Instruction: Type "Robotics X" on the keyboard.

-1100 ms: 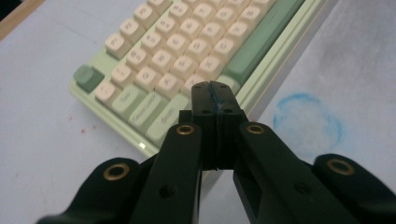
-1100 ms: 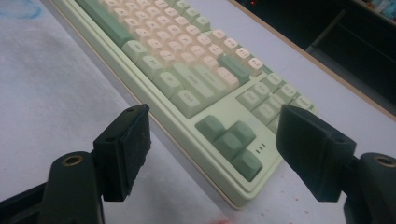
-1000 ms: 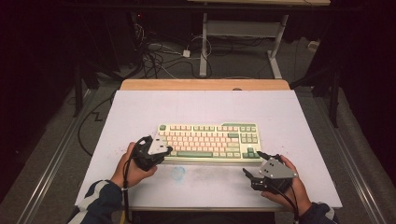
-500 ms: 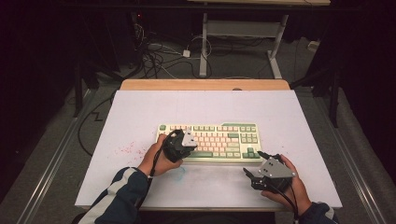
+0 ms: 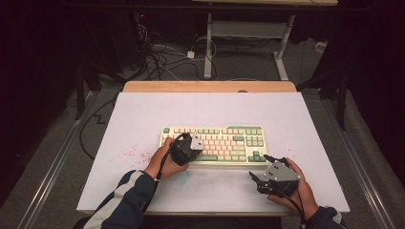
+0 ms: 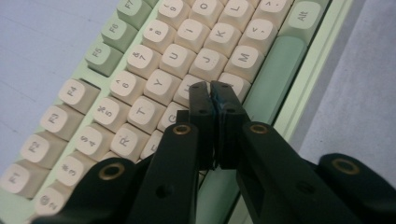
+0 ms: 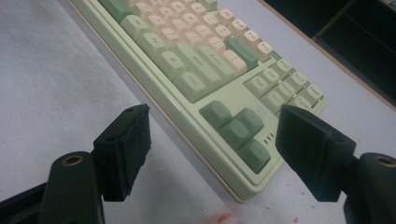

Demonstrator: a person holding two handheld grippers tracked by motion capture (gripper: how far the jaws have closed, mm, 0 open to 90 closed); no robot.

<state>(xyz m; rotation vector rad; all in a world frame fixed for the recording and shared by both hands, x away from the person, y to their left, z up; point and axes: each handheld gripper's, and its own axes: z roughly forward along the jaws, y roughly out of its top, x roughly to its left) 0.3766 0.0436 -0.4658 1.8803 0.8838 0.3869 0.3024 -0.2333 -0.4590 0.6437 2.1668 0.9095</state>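
A pale green keyboard (image 5: 229, 138) with cream and green keys lies across the middle of the white table. My left gripper (image 5: 190, 149) points down over its left-middle letter keys. In the left gripper view the keyboard (image 6: 140, 70) lies under the left gripper (image 6: 211, 88), whose jaws stand pressed almost together after parting by a sliver, with nothing between them; their tips hover near the G and H keys by the spacebar. My right gripper (image 5: 260, 168) rests open on the table at the front right corner of the keyboard (image 7: 187, 60). In its own view the right gripper (image 7: 215, 140) frames the arrow keys, touching nothing.
A white sheet (image 5: 143, 114) covers the table, and a wooden edge (image 5: 210, 86) shows at the far side. Red specks (image 5: 131, 153) mark the sheet left of the keyboard. Cables (image 5: 162, 57) and desk legs (image 5: 208, 47) stand on the dark floor beyond.
My left hand has moved right, from the keyboard's front left corner onto its left-middle keys. The right hand has kept still.
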